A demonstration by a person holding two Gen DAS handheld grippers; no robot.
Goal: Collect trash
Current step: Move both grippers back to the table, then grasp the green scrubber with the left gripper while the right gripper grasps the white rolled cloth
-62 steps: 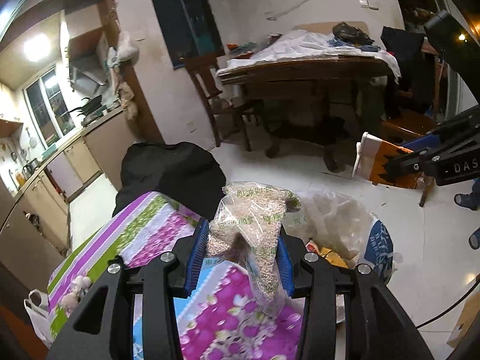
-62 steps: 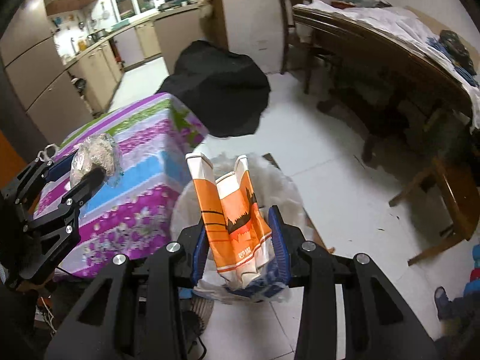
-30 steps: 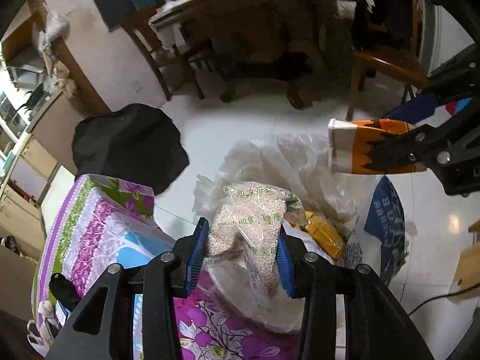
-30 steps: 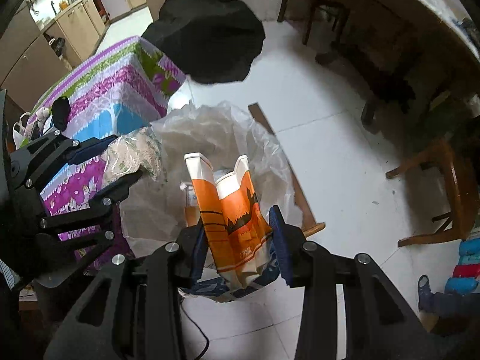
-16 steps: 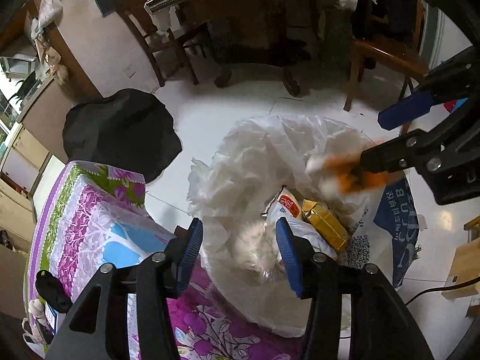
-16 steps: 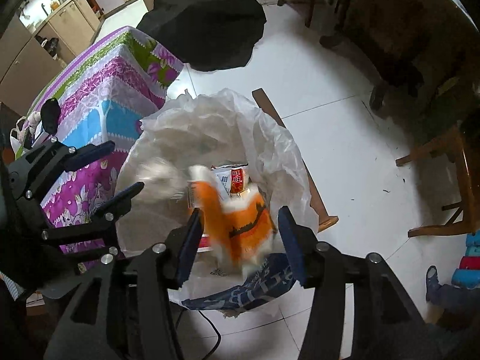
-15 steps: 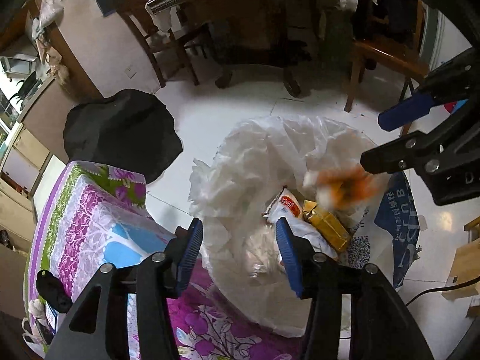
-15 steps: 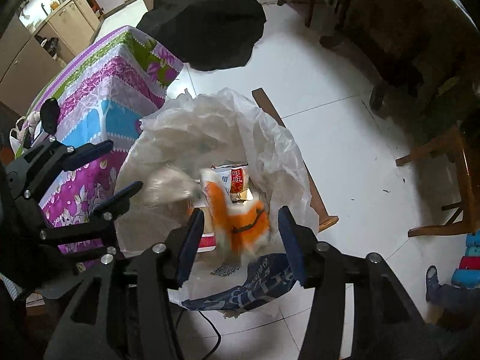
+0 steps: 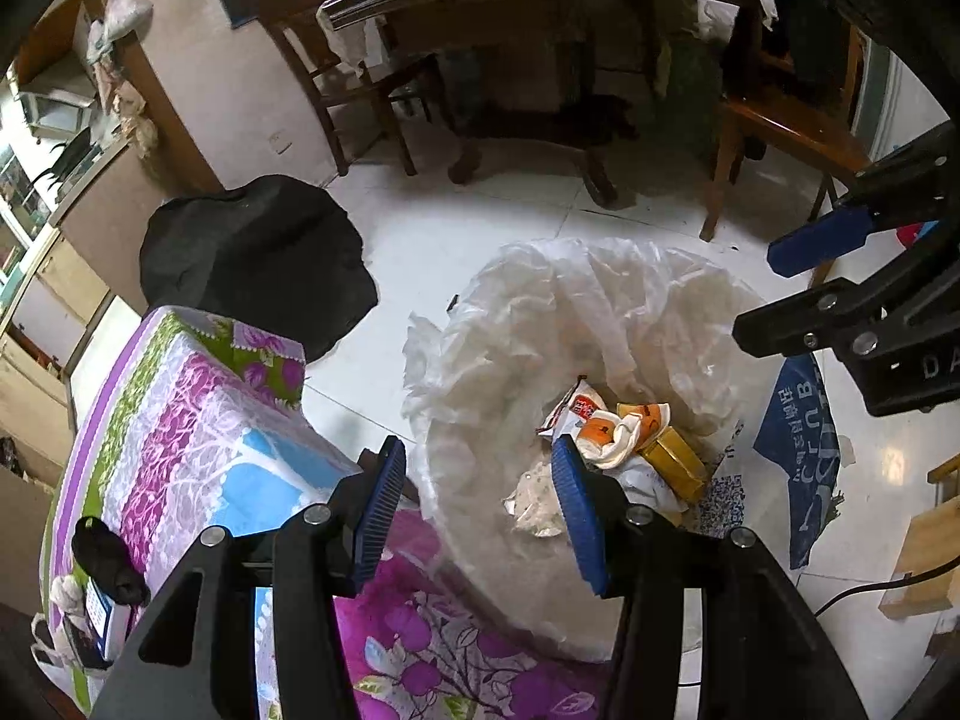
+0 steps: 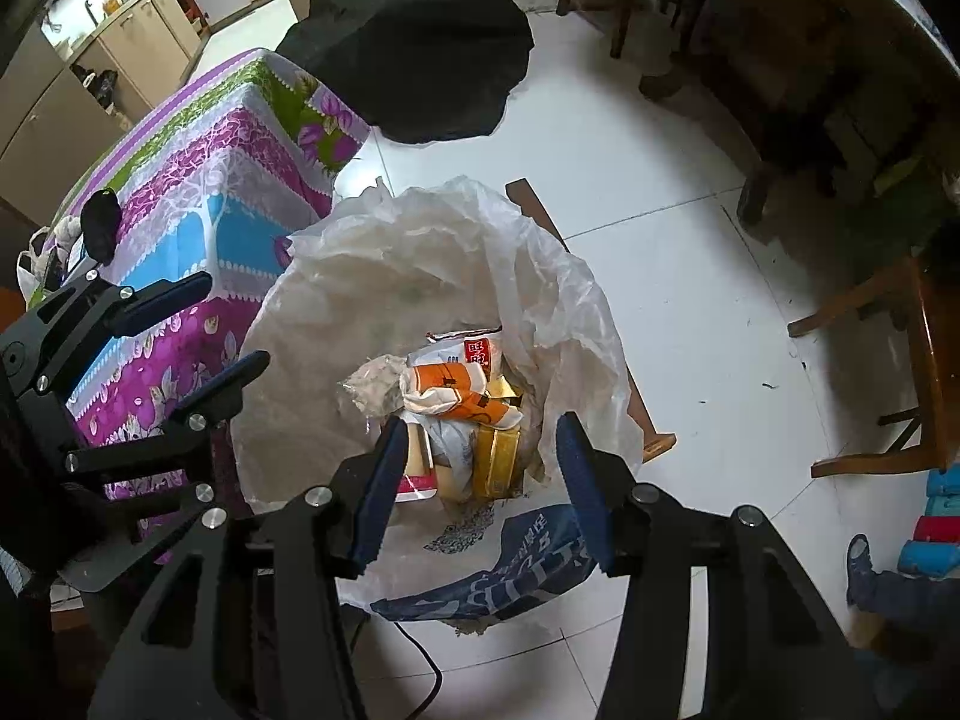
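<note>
trash (image 10: 459, 387) lies in the bin bag (image 10: 420, 252), below and ahead of my fingers | left gripper (image 9: 474, 501) and right gripper (image 10: 474, 480) spread, pinching nothing | I hold both over the bag's mouth so drops land inside

The trash bag (image 10: 576, 300) sits on the floor (image 10: 660, 168) right beside the bench (image 10: 198, 180), with the carton (image 10: 456, 390) lying inside on top of the other wrappers (image 10: 474, 354).

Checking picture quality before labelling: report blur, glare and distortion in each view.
Left wrist view: sharp, strong fisheye bending, dark corners, a glare spot on the floor tiles. Right wrist view: sharp, same bending, soft sheen on the floor, trash bag evenly lit.
</note>
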